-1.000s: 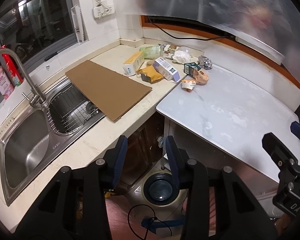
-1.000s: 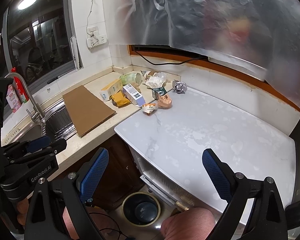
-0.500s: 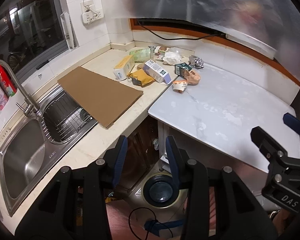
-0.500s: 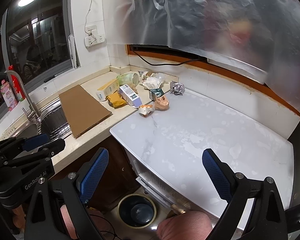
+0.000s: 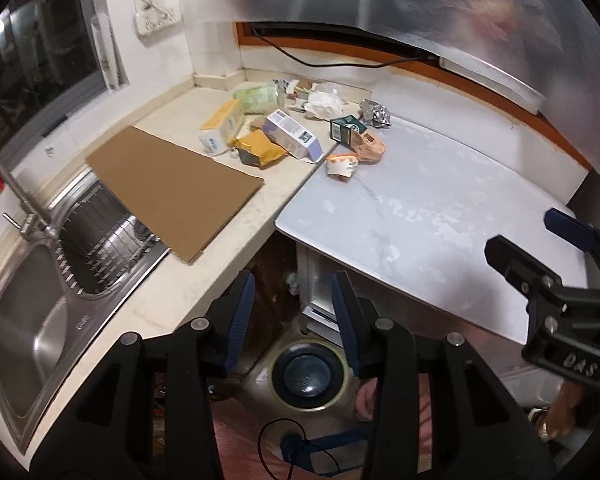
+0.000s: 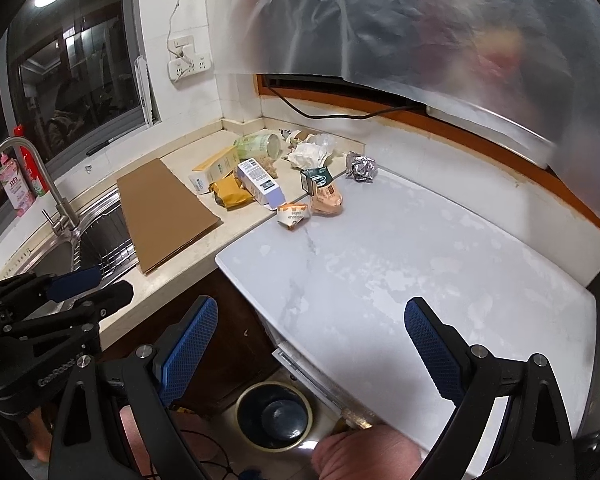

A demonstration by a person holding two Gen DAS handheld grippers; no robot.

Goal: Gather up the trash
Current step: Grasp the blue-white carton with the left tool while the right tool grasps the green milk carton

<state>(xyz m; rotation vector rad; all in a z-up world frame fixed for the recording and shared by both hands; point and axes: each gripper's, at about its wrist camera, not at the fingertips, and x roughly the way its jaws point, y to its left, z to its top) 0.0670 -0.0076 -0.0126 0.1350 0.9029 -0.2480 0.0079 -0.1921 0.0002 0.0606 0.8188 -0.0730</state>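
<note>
Trash lies in the far counter corner: a white-purple carton [image 5: 294,135] [image 6: 259,187], a yellow box [image 5: 221,127] [image 6: 212,169], a yellow bag [image 5: 260,151], a green cup [image 6: 258,146], white crumpled paper [image 6: 310,154], a dark green box [image 5: 344,131], an orange wrapper [image 6: 327,202], a small paper cup [image 5: 341,165] [image 6: 293,216] and a foil ball [image 5: 375,113] [image 6: 361,168]. A flat cardboard sheet [image 5: 172,188] [image 6: 164,214] lies over the sink edge. My left gripper [image 5: 293,316] is open and empty, well short of the trash. My right gripper [image 6: 312,340] is wide open and empty.
A steel sink [image 5: 32,320] with a faucet [image 6: 40,176] is at the left. A white marble top [image 5: 420,216] [image 6: 400,264] extends right. A round bin [image 5: 306,372] [image 6: 274,416] stands on the floor below. A plastic sheet [image 6: 420,20] hangs overhead.
Both grippers have moved forward toward the counter corner, so the trash looks nearer. The left view has swung right, away from the sink. Neither gripper has changed its opening.
</note>
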